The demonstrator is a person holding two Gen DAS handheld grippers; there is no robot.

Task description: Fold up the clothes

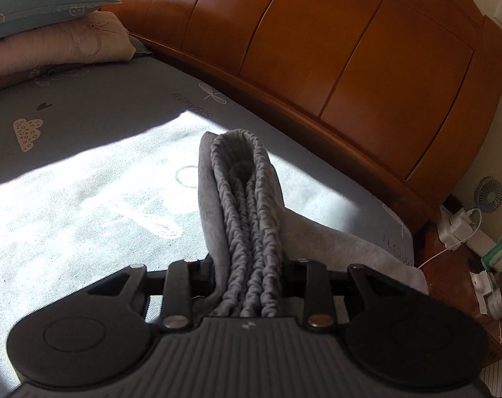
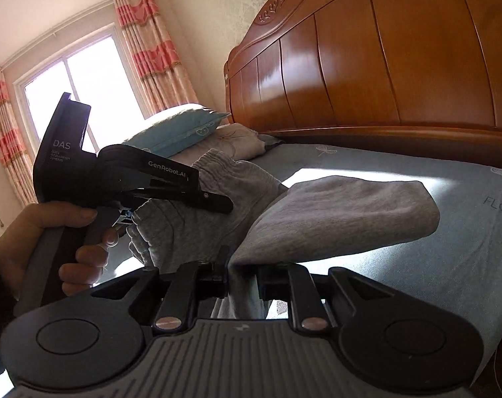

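The grey trousers [image 2: 333, 212] lie partly on the bed [image 1: 68, 199], with their gathered waistband [image 1: 247, 219] lifted off the sheet and pinched in both your tools. On your left, the left gripper [image 1: 247, 265] has its jaws closed down on the bunched elastic folds of that waistband, which stands up in ruffled ridges between them; the plain grey cloth falls away to the right of it onto the sunlit sheet. In the right wrist view your left hand [image 2: 51, 248] wraps the handle of that same tool, and the waistband shows crumpled at its tip. Moving rightward, the right gripper [image 2: 244, 278] has its jaws drawn in on a fold of the trousers' edge, the cloth passing down between them. Beyond it the folded leg part rests flat on the bed, its rounded end pointing toward the wooden headboard [image 2: 383, 66]. Far left in the left wrist view, two pillows [image 1: 45, 26] are stacked by the headboard. At the far right a bedside stand [image 1: 476, 265] carries chargers and a small fan [image 1: 489, 194].
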